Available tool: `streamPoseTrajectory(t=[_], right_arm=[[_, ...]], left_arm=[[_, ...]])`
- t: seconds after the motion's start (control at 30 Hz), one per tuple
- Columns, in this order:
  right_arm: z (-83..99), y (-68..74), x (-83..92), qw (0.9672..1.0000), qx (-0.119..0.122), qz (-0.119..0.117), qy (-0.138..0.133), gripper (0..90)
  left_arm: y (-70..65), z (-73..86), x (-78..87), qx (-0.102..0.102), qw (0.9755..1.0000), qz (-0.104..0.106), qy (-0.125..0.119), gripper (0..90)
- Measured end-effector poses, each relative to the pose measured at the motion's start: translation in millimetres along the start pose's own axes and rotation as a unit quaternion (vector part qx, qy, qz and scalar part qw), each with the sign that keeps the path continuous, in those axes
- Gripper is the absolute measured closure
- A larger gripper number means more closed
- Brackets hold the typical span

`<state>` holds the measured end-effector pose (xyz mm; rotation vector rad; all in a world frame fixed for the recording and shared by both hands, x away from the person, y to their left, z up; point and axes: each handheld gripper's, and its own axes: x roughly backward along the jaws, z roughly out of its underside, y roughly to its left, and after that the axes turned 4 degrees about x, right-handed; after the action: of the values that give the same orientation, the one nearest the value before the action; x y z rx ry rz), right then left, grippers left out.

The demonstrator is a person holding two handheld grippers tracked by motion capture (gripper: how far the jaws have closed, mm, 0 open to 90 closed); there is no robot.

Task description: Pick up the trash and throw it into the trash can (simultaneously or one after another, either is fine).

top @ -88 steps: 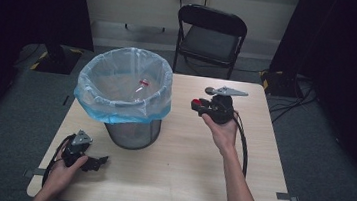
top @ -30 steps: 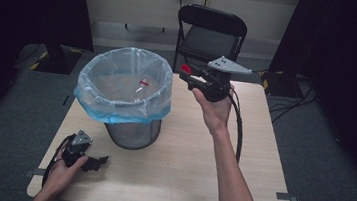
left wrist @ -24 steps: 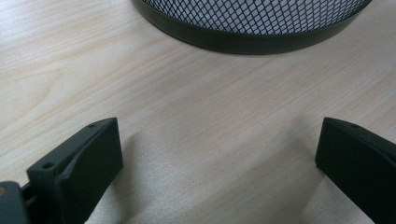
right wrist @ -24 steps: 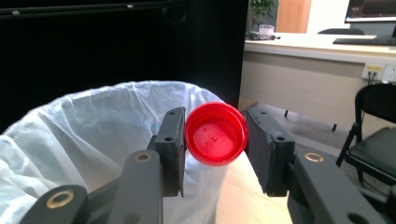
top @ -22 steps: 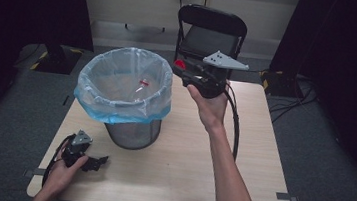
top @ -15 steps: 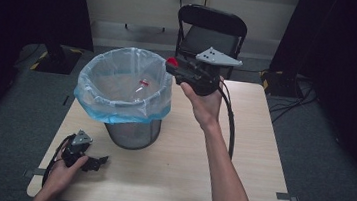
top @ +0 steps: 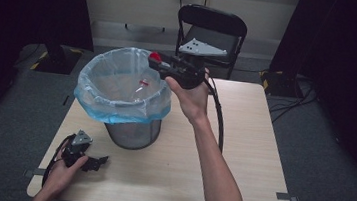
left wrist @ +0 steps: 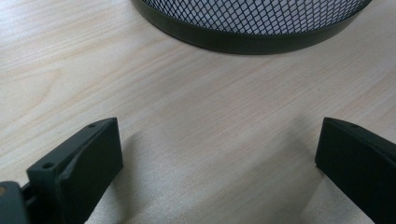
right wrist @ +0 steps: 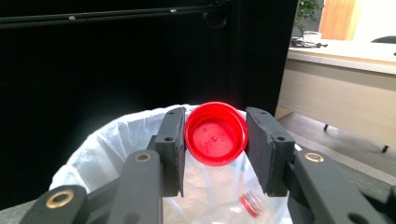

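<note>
Right gripper view puts the red bottle cap squarely between the 2 black jaws of the right gripper, pinched by its rim with the open side facing the camera. Below it gapes the plastic-lined mesh bin, and a clear bottle with a red neck ring lies at the bottom. In the high view the right gripper holds the cap over the far right part of the bin's rim, not over the middle.

That is the main risk: if the jaws let go here, the cap may clip the rim or the slack liner and bounce onto the table or the floor. The grip is also thin, on a round edge, so a tilt of the wrist could let the cap pivot and slip out early. Carrying it a little further inward before release looks safer.

The left gripper rests on the table near the bin's base, its jaws spread wide with nothing between them.
</note>
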<state>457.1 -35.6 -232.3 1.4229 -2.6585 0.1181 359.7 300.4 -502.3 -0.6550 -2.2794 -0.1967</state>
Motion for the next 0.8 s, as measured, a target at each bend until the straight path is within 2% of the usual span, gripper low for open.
streamPoseTrajectory(t=[0.27,0.37,0.63,0.8], right_arm=[[-3.5,4.6,-15.7,0.9996,-0.002,-0.025,0.015,59.8],[-3.3,6.9,-21.4,0.9991,0.008,-0.029,0.03,59.7],[0.7,3.0,-36.1,0.9969,0.001,-0.047,0.063,59.6],[4.4,1.2,-41.9,0.9957,-0.001,-0.047,0.08,59.4]], left_arm=[[0.1,0.0,0.1,-0.001,1.0,0.0,0.001,0.1],[0.2,-0.1,0.2,-0.002,1.0,0.0,0.001,0.1],[0.0,0.0,0.0,0.0,1.0,0.0,0.0,0.1],[0.0,0.0,0.0,0.0,1.0,0.0,0.0,0.1]])
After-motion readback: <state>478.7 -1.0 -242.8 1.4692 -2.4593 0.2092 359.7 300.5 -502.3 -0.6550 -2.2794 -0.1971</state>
